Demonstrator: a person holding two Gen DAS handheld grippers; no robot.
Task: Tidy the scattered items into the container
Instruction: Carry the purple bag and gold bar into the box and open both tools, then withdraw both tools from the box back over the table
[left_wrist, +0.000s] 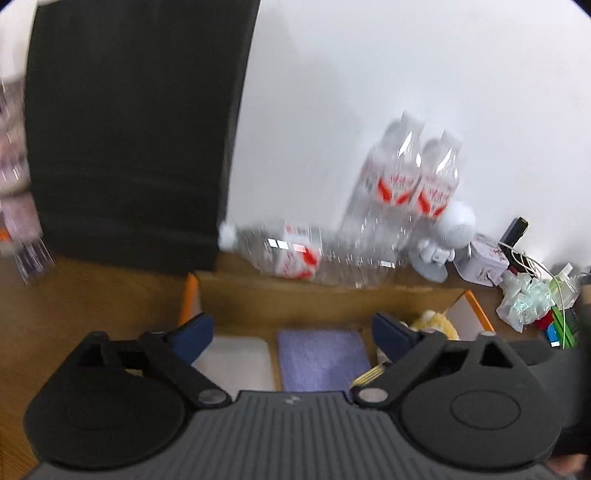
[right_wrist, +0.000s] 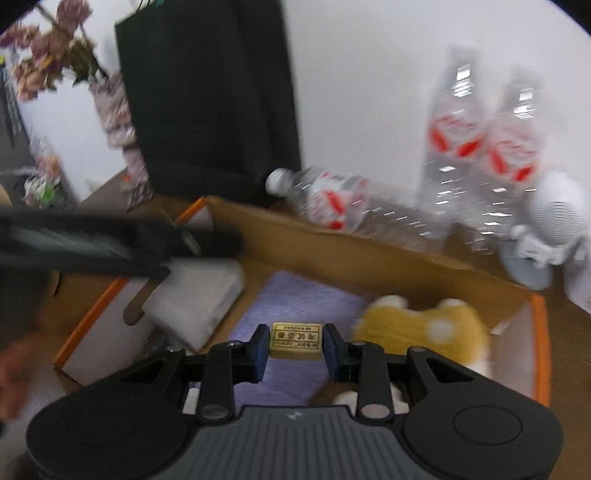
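White wall behind, brown counter (left_wrist: 74, 314) below, both views motion-blurred. Cardboard box (right_wrist: 369, 258) with orange-edged flaps sits centre frame; already inside: purple cloth (right_wrist: 295, 302) in the middle, white block (right_wrist: 199, 295) to its left, yellow plush (right_wrist: 424, 328) to its right. My right tongs (right_wrist: 295, 341) are clamped on a small tan eraser-like block (right_wrist: 295, 341) with printed lettering, hovering over the purple cloth inside the box. My left tongs (left_wrist: 291, 332) are spread wide, nothing between them, poised over the box's near edge; in the right view they cross the left side as a dark blur. Clear water bottles (left_wrist: 402, 184) stand upper right, one more lying behind the box's far wall; black bag (left_wrist: 129, 129) upper left. Judging by this, I'm at the drop step for the block. Next move: lower a little, open the right tongs so it lands on the cloth, then pull clear. Can't tell what's left to collect.
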